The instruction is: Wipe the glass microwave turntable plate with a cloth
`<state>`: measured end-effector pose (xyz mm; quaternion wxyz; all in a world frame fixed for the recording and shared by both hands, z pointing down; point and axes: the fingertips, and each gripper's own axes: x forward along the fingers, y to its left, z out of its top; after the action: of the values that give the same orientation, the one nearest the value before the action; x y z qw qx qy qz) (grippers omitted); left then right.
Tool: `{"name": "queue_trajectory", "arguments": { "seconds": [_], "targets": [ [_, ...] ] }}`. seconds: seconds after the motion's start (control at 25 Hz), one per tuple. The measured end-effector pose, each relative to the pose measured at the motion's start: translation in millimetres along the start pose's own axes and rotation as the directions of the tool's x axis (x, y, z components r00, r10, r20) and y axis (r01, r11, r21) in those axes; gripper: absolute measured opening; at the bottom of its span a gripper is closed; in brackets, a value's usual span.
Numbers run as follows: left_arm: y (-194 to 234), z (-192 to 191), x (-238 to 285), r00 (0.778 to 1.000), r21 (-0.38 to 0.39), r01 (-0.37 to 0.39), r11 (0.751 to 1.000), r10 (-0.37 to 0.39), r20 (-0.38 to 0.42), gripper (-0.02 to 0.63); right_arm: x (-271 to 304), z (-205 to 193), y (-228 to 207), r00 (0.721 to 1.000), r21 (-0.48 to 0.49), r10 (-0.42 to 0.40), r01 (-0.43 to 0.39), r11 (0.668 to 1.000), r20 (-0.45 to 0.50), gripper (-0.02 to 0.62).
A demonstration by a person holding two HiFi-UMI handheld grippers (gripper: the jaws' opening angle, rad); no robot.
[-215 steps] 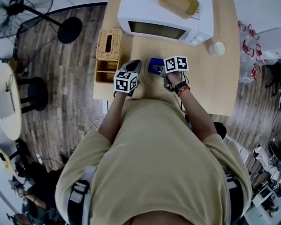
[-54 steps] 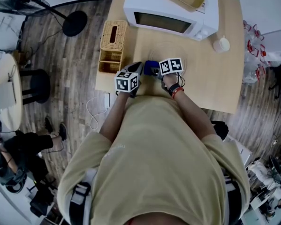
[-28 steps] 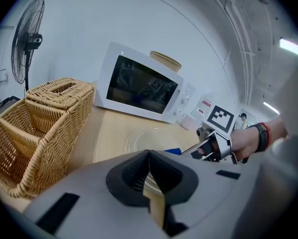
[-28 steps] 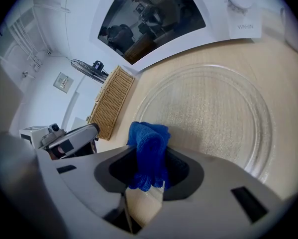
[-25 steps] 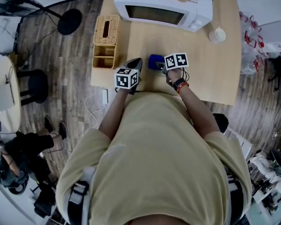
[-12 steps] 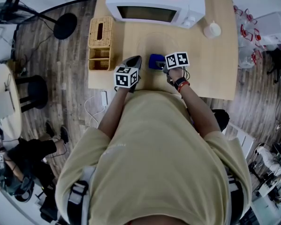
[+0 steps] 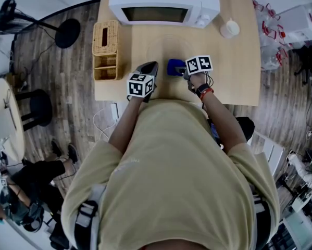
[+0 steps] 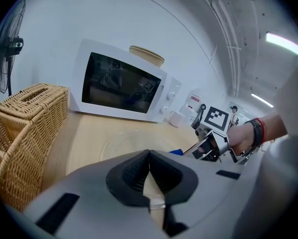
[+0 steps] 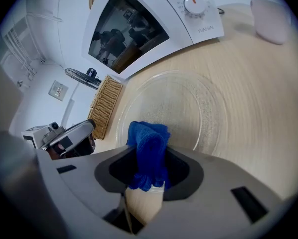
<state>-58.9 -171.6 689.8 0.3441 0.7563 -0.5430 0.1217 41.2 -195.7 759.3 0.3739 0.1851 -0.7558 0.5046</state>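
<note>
The clear glass turntable plate (image 9: 188, 103) lies flat on the wooden table in front of the microwave; it shows only faintly in the head view (image 7: 169, 46). My right gripper (image 9: 149, 158) is shut on a folded blue cloth (image 9: 149, 136), which rests on the plate's near part (image 7: 174, 66). My left gripper (image 8: 149, 156) is shut, with a strip of glass rim showing low in the slit between its jaws; it sits at the plate's near-left edge (image 7: 151, 65). In the left gripper view the plate (image 8: 134, 141) lies just beyond the jaws.
A white microwave (image 7: 163, 4) stands at the table's back with a yellow dish (image 8: 146, 55) on top. A wicker tissue box and tray (image 7: 105, 43) sit left of the plate. A small white cup (image 7: 229, 28) is at the back right. The table's near edge (image 7: 234, 100) runs just under my hands.
Over the frames the right gripper and cloth have shifted slightly right on the plate. The left gripper stays at the plate's edge. The head camera has drifted.
</note>
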Motion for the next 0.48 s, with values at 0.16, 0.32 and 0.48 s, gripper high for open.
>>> {"name": "queue_trajectory", "arguments": {
  "seconds": [0.16,0.32,0.48],
  "targets": [
    [-4,-3,2,1.0,0.004,0.008,1.0,-0.008,-0.008,0.02,-10,-3,-11,1.0,0.017,-0.015,0.014,1.0,0.006,0.146],
    [-4,-4,2,1.0,0.004,0.002,1.0,-0.002,-0.007,0.02,-20,-5,-20,0.999,0.033,-0.03,0.029,0.999,0.019,0.147],
    [-8,-6,4,1.0,0.004,0.007,1.0,-0.007,-0.006,0.02,-27,-7,-29,0.998,0.033,-0.051,0.05,0.998,0.026,0.149]
  ]
}}
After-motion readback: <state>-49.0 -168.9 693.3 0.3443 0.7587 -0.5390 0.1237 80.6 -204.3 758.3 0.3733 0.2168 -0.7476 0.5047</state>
